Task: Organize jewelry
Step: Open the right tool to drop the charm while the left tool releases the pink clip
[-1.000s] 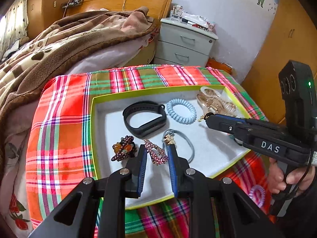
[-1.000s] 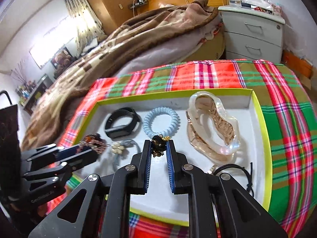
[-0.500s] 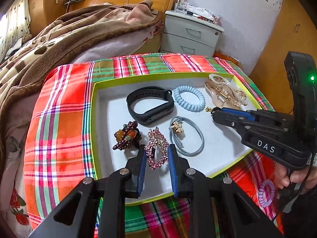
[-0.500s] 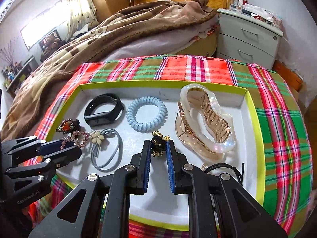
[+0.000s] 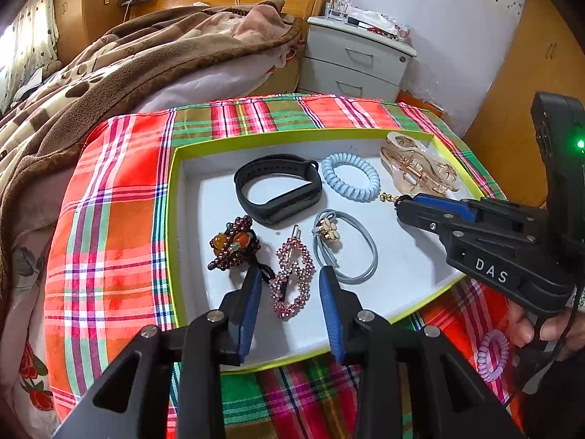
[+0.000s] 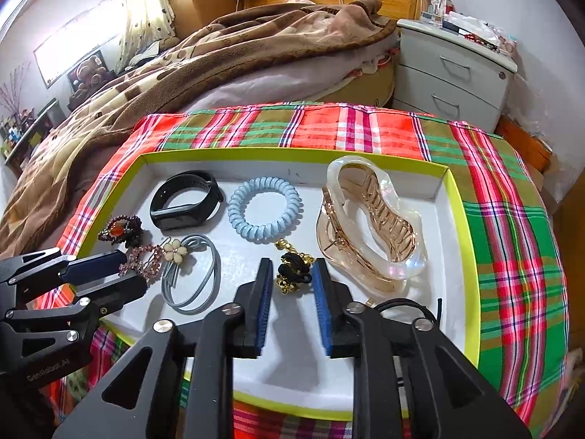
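In the left wrist view the pink beaded clip lies in the tray at lower centre, long axis pointing up the frame, between the opening, not touching jaws of the left gripper. The right gripper (also opening) frames the black-gold tie.

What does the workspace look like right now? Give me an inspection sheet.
Surface: plaid cloth under a white tray with a lime rim.
Job's things: in the tray, black band, blue coil tie, clear claw clip, grey flower tie, garnet bead piece.
Clutter: purple coil tie on the cloth outside the tray.
Grippers: left gripper opening around the pink beaded clip; right gripper opening around the black-and-gold tie.
Cables: black cord in the tray.
Surroundings: bed, nightstand.
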Action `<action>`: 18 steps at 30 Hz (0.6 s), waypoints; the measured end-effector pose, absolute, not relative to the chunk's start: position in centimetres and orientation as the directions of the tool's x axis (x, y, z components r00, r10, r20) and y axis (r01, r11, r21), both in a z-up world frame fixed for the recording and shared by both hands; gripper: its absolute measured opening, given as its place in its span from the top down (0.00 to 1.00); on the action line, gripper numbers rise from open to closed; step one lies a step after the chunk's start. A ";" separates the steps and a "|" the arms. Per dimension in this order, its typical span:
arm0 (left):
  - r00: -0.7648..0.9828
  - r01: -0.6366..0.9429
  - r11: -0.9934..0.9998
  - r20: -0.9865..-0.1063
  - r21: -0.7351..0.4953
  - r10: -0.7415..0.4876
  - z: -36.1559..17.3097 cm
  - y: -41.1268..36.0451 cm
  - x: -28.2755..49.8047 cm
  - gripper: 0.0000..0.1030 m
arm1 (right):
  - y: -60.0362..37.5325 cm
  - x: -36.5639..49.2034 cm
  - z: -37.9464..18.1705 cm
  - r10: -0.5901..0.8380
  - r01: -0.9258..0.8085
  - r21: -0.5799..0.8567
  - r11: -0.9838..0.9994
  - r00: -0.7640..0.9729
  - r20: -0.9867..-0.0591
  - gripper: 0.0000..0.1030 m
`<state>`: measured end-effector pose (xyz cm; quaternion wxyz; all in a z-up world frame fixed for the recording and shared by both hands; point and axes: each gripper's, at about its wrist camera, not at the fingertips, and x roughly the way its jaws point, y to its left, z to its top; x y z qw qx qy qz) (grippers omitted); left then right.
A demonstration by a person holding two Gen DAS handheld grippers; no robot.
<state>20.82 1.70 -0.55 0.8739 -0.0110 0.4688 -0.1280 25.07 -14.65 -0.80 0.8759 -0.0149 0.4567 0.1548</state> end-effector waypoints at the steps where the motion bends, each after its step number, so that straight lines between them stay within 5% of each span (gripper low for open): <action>1: 0.530 0.211 0.967 -0.815 -0.140 -0.234 -0.5 1.7 20.8 0.66 | -14.6 25.1 -0.8 0.257 -0.283 0.116 0.952 0.535 -0.805 0.75; 11: 0.528 0.198 0.970 -0.819 -0.141 -0.227 -0.5 1.8 20.6 0.59 | -14.6 24.7 -0.6 0.257 -0.281 0.115 0.953 0.545 -0.798 0.73; 15: 0.533 0.197 0.971 -0.815 -0.139 -0.225 -0.2 1.8 20.4 0.59 | -14.6 24.3 -0.3 0.273 -0.282 0.133 0.950 0.550 -0.789 0.57; 18: 0.539 0.193 0.972 -0.812 -0.137 -0.222 0.2 1.9 20.1 0.58 | -14.8 23.7 0.2 0.288 -0.280 0.149 0.948 0.562 -0.775 0.57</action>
